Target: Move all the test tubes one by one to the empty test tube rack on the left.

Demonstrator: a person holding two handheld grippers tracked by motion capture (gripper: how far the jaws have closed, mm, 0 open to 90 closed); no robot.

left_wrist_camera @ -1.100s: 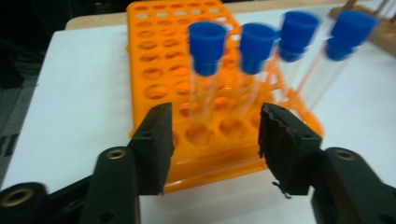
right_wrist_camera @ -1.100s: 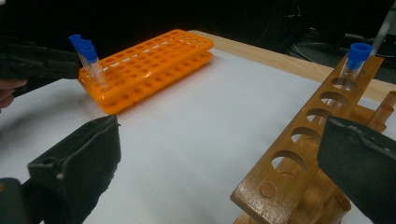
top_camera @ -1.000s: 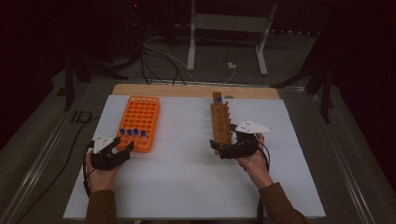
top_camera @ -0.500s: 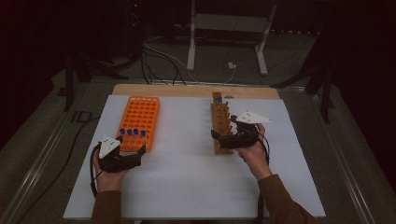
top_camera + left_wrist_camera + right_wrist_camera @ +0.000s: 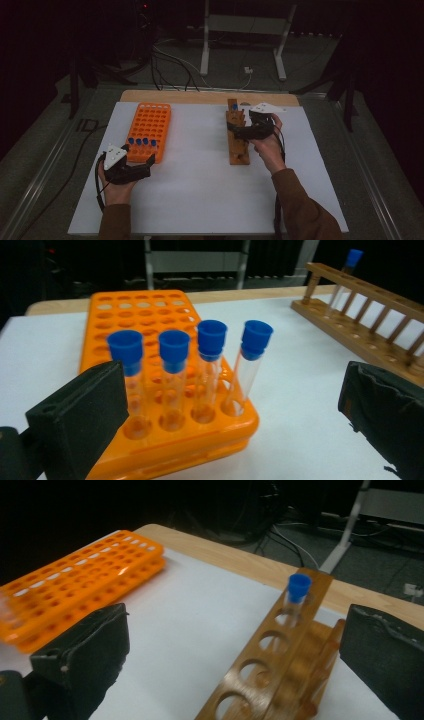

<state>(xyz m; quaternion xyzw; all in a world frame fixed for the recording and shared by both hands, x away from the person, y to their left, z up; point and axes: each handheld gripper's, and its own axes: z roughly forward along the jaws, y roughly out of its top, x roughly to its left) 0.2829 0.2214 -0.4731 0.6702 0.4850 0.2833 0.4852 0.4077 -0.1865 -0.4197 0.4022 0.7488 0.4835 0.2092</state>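
A: Left gripper [image 5: 235, 405] gaped wide, empty; four capped tubes [image 5: 210, 370] stood upright just ahead in the orange rack [image 5: 150, 310].

B: Right gripper [image 5: 235, 645] likewise wide, empty, straddling the wooden rack [image 5: 280, 655]; its long axis ran away from it, bare white mat [image 5: 190, 615] to its left.

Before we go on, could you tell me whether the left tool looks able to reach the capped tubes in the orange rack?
Probably yes: the left tool is open just before the tubes, nothing between.

A white metal stand [image 5: 244, 30] and cables [image 5: 170, 65] sit behind the table.
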